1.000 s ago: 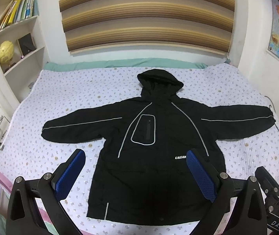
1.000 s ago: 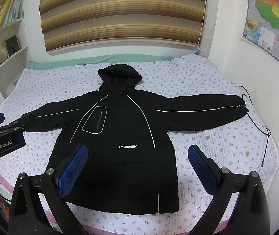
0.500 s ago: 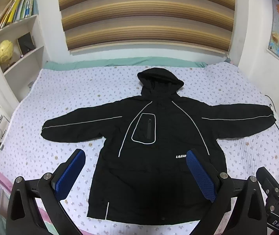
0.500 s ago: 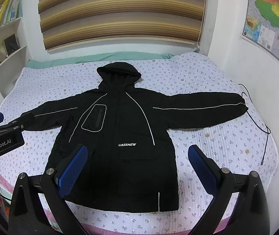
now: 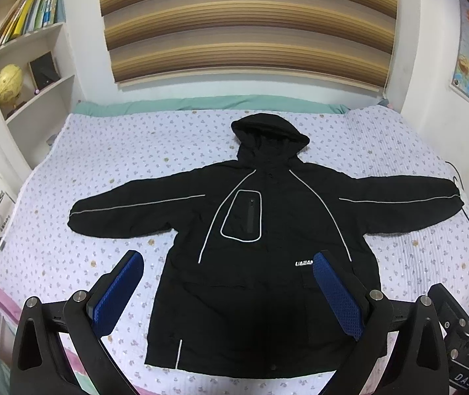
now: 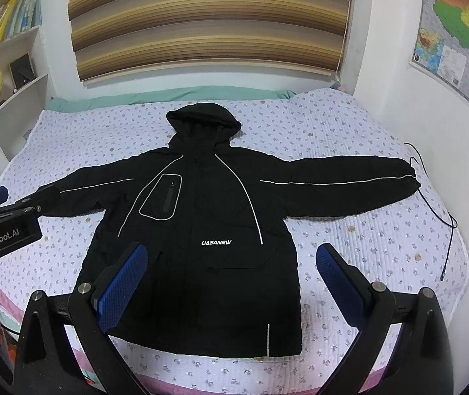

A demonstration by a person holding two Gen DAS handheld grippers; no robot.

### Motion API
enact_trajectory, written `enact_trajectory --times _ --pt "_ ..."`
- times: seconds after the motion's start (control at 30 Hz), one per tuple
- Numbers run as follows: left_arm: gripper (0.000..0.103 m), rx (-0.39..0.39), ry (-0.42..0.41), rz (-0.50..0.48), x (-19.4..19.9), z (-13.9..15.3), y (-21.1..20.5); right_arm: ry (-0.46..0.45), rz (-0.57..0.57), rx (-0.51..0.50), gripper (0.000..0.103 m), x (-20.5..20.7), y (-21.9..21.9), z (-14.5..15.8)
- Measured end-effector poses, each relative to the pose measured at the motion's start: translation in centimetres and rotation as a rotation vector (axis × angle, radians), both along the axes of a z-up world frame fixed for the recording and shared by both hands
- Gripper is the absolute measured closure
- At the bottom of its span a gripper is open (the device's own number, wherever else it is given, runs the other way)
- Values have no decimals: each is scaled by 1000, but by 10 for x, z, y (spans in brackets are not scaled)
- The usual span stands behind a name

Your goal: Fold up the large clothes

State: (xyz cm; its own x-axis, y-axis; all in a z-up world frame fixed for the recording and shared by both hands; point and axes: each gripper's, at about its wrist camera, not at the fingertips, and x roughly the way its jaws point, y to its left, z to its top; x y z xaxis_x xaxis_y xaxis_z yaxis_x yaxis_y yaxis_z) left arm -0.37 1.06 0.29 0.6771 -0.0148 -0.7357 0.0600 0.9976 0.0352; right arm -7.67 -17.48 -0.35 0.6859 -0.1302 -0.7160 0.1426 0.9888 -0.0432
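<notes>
Your jacket [image 5: 267, 247] lies flat and face up on the bed [image 5: 119, 164], sleeves spread wide to both sides, hood toward the blind [image 5: 247, 26]. Your left gripper [image 5: 228, 293] hangs above the hem with its jaws wide apart, holding nothing. Your right gripper [image 6: 231, 283] does likewise, empty and spread.
</notes>
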Motion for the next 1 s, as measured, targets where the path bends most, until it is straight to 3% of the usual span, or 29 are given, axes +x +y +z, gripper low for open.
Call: enact_trajectory --times 0.77,1.0 --pt "1 -10 -12 -3 6 5 3 -16 9 18 1 6 1 6" --pt "1 -91 -174 -37 17 78 45 -169 71 21 1 14 6 74"
